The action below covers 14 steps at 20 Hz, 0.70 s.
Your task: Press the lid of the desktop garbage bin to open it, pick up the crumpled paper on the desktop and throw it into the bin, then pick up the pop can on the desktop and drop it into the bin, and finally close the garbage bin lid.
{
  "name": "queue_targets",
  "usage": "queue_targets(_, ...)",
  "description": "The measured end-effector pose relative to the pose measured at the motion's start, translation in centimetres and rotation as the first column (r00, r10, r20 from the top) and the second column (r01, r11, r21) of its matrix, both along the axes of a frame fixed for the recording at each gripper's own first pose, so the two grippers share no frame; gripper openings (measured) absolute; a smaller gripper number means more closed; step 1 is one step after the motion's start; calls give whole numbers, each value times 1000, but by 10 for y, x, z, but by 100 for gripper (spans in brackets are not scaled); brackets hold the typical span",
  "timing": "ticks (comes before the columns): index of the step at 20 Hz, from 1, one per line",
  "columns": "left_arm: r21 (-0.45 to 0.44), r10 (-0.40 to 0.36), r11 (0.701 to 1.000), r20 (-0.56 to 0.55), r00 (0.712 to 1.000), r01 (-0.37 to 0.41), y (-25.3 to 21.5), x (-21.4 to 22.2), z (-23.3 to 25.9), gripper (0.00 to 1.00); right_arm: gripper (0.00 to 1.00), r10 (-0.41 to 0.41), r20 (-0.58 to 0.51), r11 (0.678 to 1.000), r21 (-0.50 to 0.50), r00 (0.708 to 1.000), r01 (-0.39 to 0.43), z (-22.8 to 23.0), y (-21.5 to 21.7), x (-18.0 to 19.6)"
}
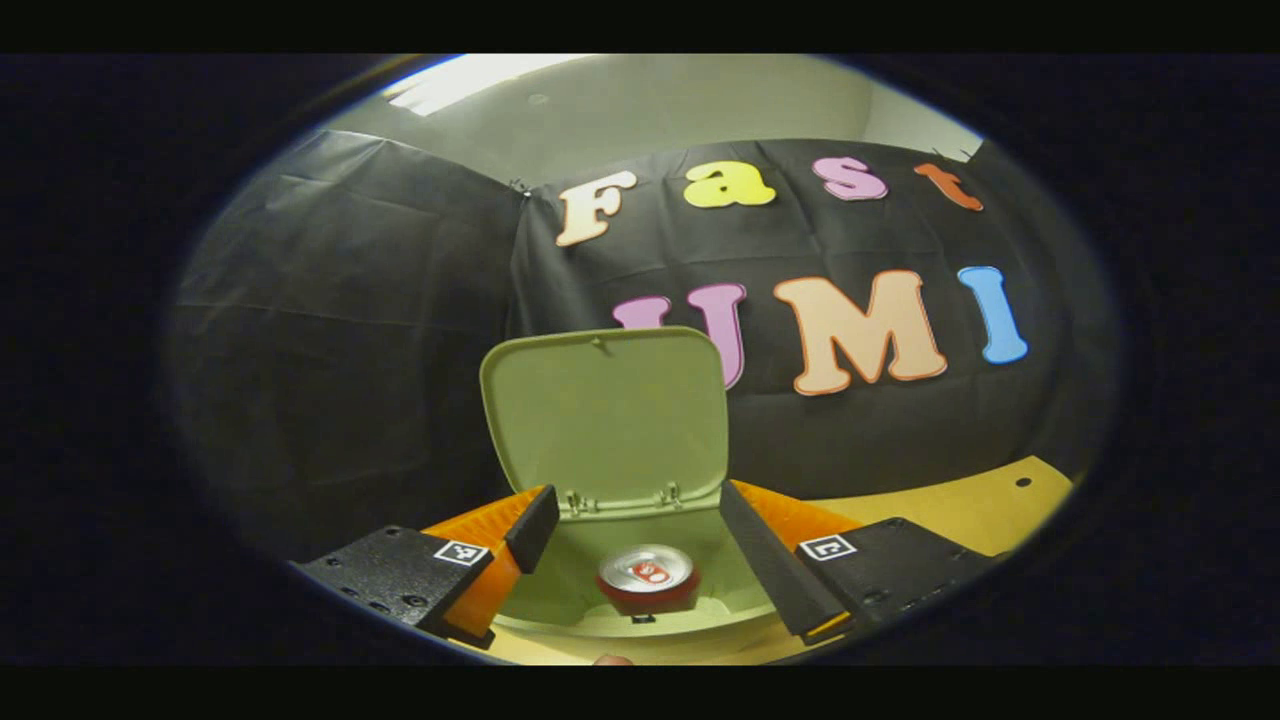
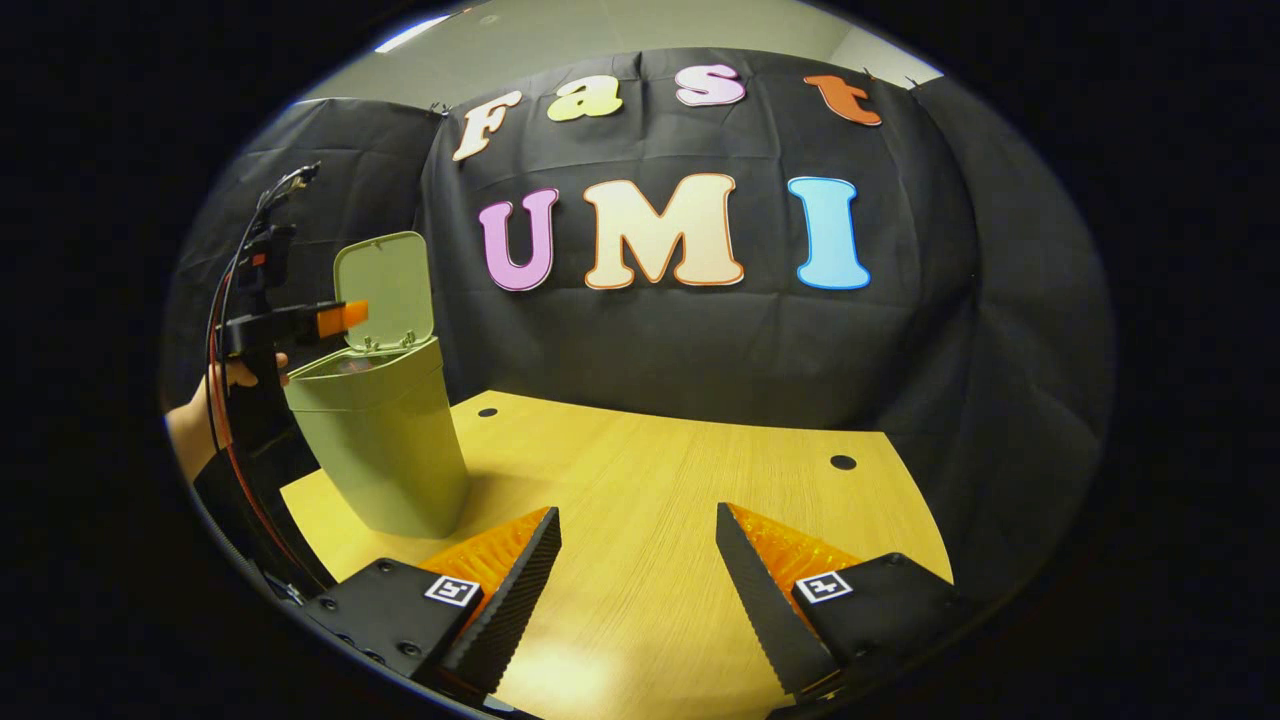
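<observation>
**Can upright inside the open bin**

In the left gripper view the red aluminium pop can (image 1: 648, 578) sits inside the pale green plastic desktop bin (image 1: 600, 585) – silver top with its pull tab facing up at the camera, so its long axis runs vertical. It lies between the spread fingers of the left tongs (image 1: 640, 560), which touch nothing. The bin's rounded green lid (image 1: 606, 415) stands raised at 12 o'clock from the can, hinged at the far rim.

In the right gripper view the same bin (image 2: 385, 440) stands at 10 o'clock on the light wooden bench (image 2: 660, 480), lid (image 2: 385, 290) up – the left tongs (image 2: 335, 320) hover at its mouth, held by a hand (image 2: 235, 375). The right tongs (image 2: 640, 585) are spread wide over bare bench, holding nothing.
</observation>
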<state>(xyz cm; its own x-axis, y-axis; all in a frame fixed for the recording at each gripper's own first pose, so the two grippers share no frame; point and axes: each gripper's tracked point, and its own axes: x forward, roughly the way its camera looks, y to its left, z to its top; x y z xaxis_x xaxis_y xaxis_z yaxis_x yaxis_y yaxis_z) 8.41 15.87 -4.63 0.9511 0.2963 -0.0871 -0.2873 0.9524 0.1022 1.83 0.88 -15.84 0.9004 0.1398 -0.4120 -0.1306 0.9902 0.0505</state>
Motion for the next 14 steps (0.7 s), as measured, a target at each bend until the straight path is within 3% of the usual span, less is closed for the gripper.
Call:
queue_targets(3, 7, -36, 999, 83, 996, 36, 1, 16, 43, 99, 99, -10, 1, 1000, -5, 1000, 10, 0, -1, 0)
queue_targets(8, 12, -16, 1000, 161, 987, 14, 29, 55, 109, 99, 99, -60, 5, 998, 1, 998, 60, 1, -8, -3)
queue_targets(10, -2, -20, 1000, 152, 988, 21, 39, 79, 118, 94, 99, -82, 0, 997, 2, 997, 82, -1, -11, -6)
queue_targets(11, -13, -22, 1000, 124, 992, 24, 45, 89, 115, 99, 99, -89, -2, 996, 1, 996, 89, -2, -11, -7)
queue_targets(13, -36, -8, 999, 80, 997, 11, 57, 104, 108, 99, 99, -107, -2, 994, -4, 994, 107, -3, -13, -10)
queue_targets(14, -41, -4, 999, 58, 998, 6, 62, 111, 104, 94, 98, -114, -4, 993, -5, 993, 114, -5, -13, -12)
